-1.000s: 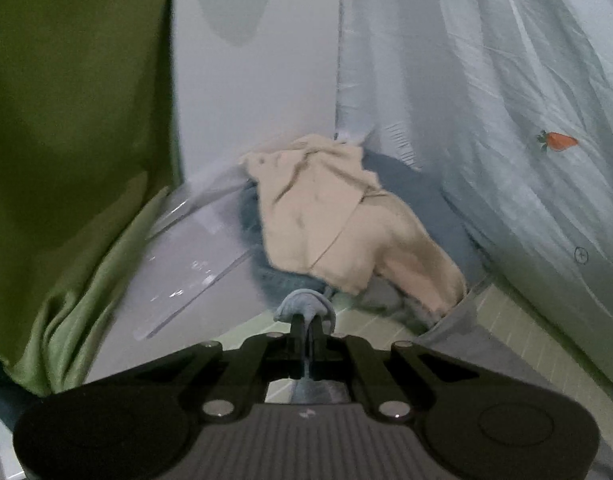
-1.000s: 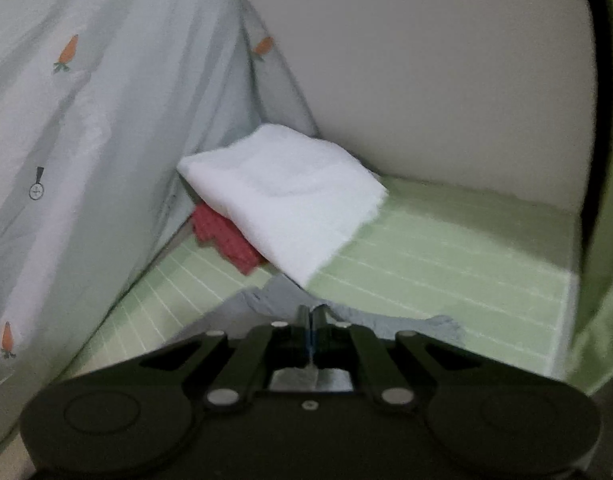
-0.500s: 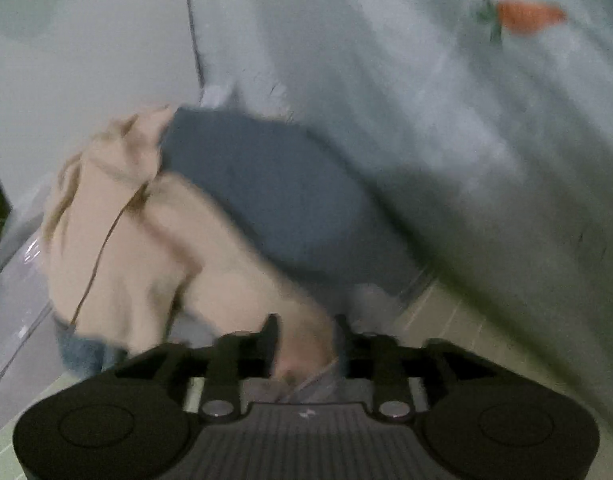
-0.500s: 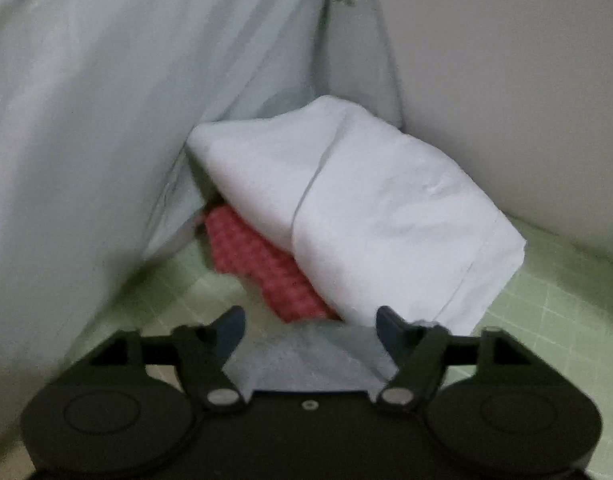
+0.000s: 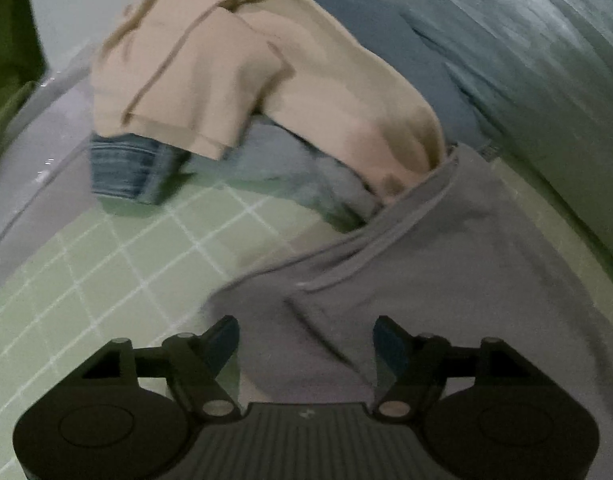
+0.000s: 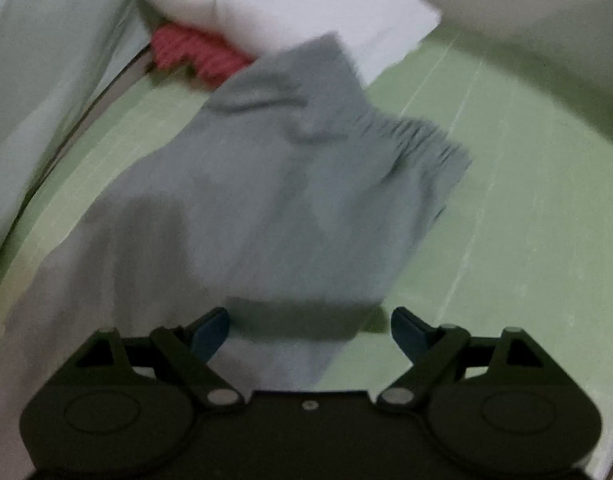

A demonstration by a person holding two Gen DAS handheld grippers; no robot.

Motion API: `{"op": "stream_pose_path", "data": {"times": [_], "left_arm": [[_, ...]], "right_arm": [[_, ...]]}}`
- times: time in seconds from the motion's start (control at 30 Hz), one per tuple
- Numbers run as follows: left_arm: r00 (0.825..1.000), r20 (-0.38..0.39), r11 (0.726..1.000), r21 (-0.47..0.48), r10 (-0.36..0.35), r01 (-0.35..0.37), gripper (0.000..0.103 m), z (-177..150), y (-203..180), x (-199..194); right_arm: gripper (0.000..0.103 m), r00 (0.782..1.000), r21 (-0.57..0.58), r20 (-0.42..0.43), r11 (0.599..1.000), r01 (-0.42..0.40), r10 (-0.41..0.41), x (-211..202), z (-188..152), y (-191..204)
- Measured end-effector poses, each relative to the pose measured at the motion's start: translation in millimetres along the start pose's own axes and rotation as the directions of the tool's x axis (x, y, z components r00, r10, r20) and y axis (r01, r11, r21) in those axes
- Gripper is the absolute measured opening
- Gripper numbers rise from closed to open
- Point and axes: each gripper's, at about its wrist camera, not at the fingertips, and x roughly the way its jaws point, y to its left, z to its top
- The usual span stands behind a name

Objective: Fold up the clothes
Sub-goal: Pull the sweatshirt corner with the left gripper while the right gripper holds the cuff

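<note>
We look down on the green gridded mat (image 5: 106,280), the biggest thing in both views, its pale lines running out under everything. Along the far side hangs a pale sheet (image 5: 546,40), blurred in the left view and seen again at the left edge of the right view (image 6: 46,80).

On the mat lies the grey garment (image 5: 446,272), the piece being folded. In the left view it spreads from the bottom centre up to the right, a seam and a folded edge crossing it. In the right view we see the same grey garment (image 6: 306,184) with a gathered, elastic-looking edge at upper right, blurred.

Beyond it in the left view sits a pile: a beige garment (image 5: 242,76) draped over a dark blue-grey one (image 5: 386,32), with a denim piece (image 5: 126,172) poking out at lower left. The grey cloth's upper edge reaches the foot of this pile.

In the right view a folded white cloth (image 6: 286,12) rests on a red textured one (image 6: 194,56), and a corner of the grey garment overlaps them.

Our left gripper (image 5: 306,340) has its jaws opening, wide apart over the grey cloth, pads clear of it. Our right gripper (image 6: 309,330) is opening too, the cloth's near edge between the blue fingertips (image 6: 210,332) but not pinched.
</note>
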Motion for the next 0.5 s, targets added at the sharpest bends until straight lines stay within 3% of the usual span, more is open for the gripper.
{"op": "stream_pose_path", "data": {"times": [0.1,0.17,0.2,0.23,0.27,0.3,0.33,0.4,0.5], "left_arm": [[0.999,-0.003,0.999,0.001,0.032,-0.032,0.069,0.9,-6.2,3.7],[0.998,0.001,0.998,-0.009,0.061,-0.061,0.035,1.5,-8.2,4.9],[0.997,0.002,0.997,-0.013,0.073,-0.073,0.029,1.8,-9.0,5.4],[0.999,0.002,0.999,-0.019,0.048,-0.048,0.009,2.6,-7.8,5.2],[1.000,-0.005,0.999,-0.032,0.022,-0.023,0.005,3.0,-5.8,4.5],[1.000,-0.008,0.999,-0.041,0.017,-0.017,0.004,3.3,-4.0,3.3],[1.000,0.000,0.999,-0.045,0.010,-0.010,0.003,1.9,-1.3,0.6],[1.000,0.016,0.999,-0.049,-0.007,0.007,0.003,-2.2,6.1,-6.7],[0.999,0.034,0.997,-0.059,-0.039,0.041,0.003,-12.9,24.6,-22.3]], "right_arm": [[0.093,1.000,-0.034,0.001,0.999,-0.002,0.002,3.2,-5.8,12.6],[0.093,1.000,-0.072,-0.006,0.997,-0.005,0.005,5.5,-6.1,19.9],[0.092,1.000,-0.092,-0.010,0.996,-0.007,0.006,6.6,-6.1,23.5],[0.083,1.000,-0.124,-0.003,0.992,0.004,-0.004,6.1,-6.9,26.7],[0.075,1.000,-0.162,0.009,0.987,0.023,-0.021,4.7,-8.1,29.8],[0.061,0.999,-0.223,0.029,0.974,0.043,-0.038,2.6,-10.2,33.8],[0.032,0.998,-0.287,0.048,0.957,0.054,-0.042,0.0,-12.3,36.8],[0.003,0.996,-0.398,0.082,0.915,0.066,-0.036,-5.1,-15.9,41.0],[0.003,0.996,-0.421,0.089,0.905,0.056,-0.020,-8.7,-18.9,26.5]]}}
